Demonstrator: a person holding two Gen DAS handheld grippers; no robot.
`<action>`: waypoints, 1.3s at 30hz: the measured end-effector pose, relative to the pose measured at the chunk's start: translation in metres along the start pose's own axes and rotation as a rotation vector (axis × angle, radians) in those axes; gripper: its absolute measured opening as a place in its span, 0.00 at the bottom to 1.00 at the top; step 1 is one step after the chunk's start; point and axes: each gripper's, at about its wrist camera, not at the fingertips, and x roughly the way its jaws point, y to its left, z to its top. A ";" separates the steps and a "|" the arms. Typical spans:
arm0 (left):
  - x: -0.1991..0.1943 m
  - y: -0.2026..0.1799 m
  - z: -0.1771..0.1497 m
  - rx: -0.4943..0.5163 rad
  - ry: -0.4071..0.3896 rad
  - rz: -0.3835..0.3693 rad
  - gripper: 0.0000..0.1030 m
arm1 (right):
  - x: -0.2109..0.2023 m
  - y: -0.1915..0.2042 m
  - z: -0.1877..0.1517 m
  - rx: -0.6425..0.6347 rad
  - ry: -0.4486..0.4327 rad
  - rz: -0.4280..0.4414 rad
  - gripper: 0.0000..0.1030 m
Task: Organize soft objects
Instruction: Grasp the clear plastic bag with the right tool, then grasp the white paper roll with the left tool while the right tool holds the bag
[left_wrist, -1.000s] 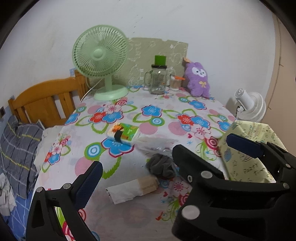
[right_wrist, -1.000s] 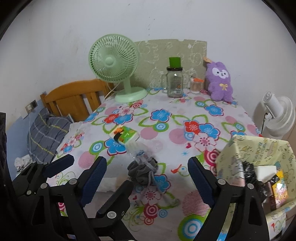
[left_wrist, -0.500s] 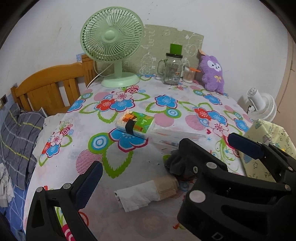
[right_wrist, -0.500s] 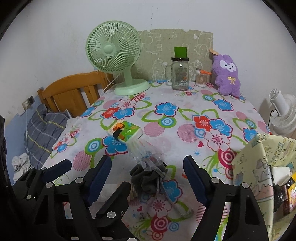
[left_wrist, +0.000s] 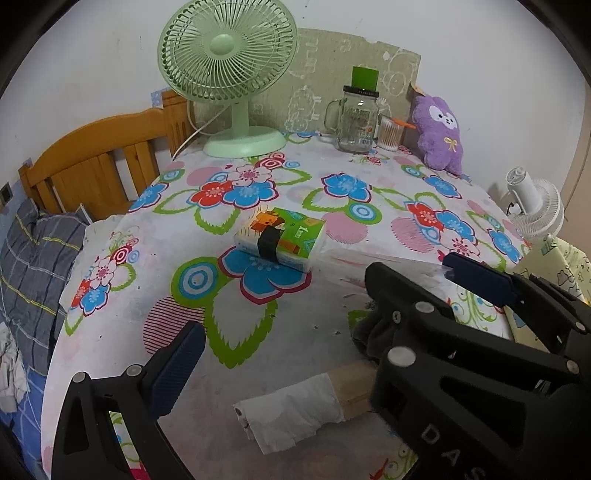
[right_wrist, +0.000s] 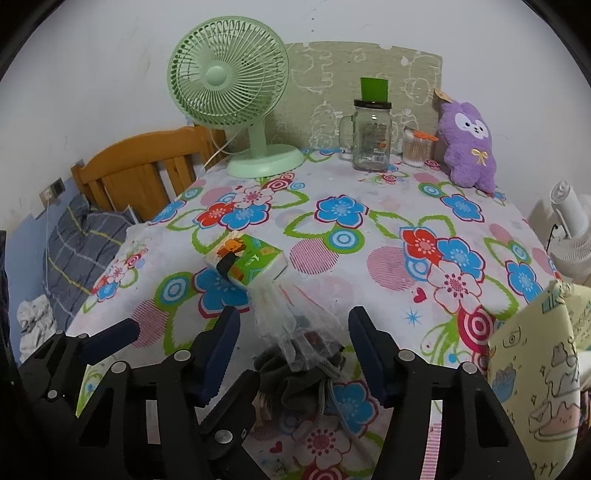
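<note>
A green tissue pack with a black band lies mid-table; it also shows in the right wrist view. A clear plastic bag lies on a dark grey drawstring pouch between the fingers of my open right gripper. A white and tan rolled item lies near the front edge, ahead of my open, empty left gripper. The right gripper's body hides most of the pouch in the left wrist view. A purple plush sits at the back right.
A green desk fan, a glass jar and a cup of swabs stand at the back. A yellow box stands at the right edge. A wooden bed frame and a white fan flank the table.
Both grippers have moved forward and lower over the table. The right gripper's fingers now straddle the plastic bag and pouch. The tissue pack looms larger.
</note>
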 end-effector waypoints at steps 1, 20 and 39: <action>0.001 0.000 0.000 0.000 0.002 0.000 0.99 | 0.002 0.000 0.000 -0.004 0.005 -0.001 0.57; 0.009 -0.003 -0.007 -0.001 0.036 -0.014 0.99 | 0.008 -0.001 -0.006 -0.036 0.041 0.008 0.24; 0.008 -0.022 -0.038 0.019 0.087 -0.019 0.69 | -0.023 -0.014 -0.030 -0.029 0.010 -0.046 0.23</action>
